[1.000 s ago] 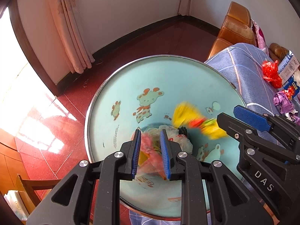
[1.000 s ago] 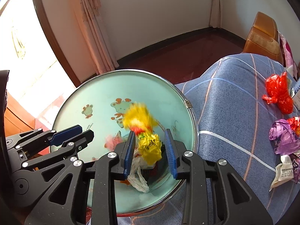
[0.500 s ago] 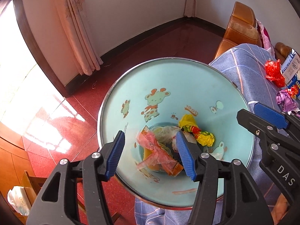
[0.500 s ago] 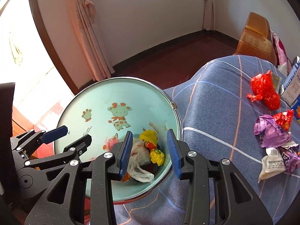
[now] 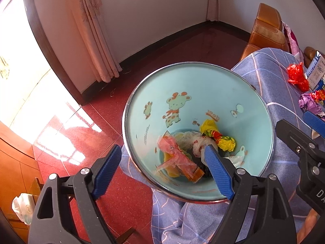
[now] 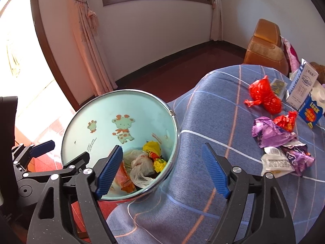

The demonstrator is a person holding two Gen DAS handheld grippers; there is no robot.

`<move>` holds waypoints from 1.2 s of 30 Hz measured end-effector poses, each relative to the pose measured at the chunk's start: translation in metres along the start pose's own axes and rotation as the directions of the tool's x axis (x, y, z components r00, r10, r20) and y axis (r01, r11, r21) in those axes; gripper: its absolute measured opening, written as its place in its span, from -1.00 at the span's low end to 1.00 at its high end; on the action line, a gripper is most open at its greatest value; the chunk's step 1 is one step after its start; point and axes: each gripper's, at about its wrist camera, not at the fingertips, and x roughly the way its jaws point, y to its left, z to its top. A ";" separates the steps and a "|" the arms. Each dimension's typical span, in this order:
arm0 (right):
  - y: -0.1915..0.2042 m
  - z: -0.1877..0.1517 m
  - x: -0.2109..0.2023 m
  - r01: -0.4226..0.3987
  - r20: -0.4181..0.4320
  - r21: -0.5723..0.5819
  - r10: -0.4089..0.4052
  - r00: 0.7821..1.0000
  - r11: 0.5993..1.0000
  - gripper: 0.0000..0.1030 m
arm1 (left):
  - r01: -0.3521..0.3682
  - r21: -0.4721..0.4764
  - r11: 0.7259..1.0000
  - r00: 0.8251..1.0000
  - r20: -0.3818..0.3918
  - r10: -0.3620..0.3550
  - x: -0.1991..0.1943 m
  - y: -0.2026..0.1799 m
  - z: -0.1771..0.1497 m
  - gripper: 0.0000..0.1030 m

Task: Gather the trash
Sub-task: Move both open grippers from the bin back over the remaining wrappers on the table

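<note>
Left wrist view: left gripper [image 5: 162, 168] over bin [image 5: 254, 109], fingers opening wide, nothing held. Right gripper [image 6: 162, 167] likewise, fingers opening, empty, astride bin rim and cloth. Yellow wrapper [image 5: 218, 135] and pink wrapper [image 5: 175, 154] seen lying in bin bottom. Remaining trash on blue-cloth desk [image 6: 213, 122]: red bag [image 6: 264, 95], purple wrapper [image 6: 270, 132], white wrapper [image 6: 276, 160]. Next pick prob. purple/white pile, nearest to right gripper; fingers best kept wide, crumpled bulk pinched, cloth not snagged.
</note>
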 end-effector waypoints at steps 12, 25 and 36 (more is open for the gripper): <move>-0.017 -0.024 -0.022 0.084 0.045 -0.010 -0.084 0.995 0.996 0.78 | -0.021 0.004 1.000 0.998 0.059 0.021 -0.031 -0.008 -0.012 0.85; -0.086 -0.059 -0.060 0.176 0.070 0.103 -0.184 0.980 0.979 0.71 | 0.056 0.134 0.989 0.995 0.076 -0.067 -0.047 -0.072 -0.025 0.88; -0.167 -0.086 -0.077 0.250 0.027 0.235 -0.264 0.964 0.939 0.10 | 0.146 0.314 0.938 0.977 0.103 -0.186 -0.059 -0.144 -0.027 0.80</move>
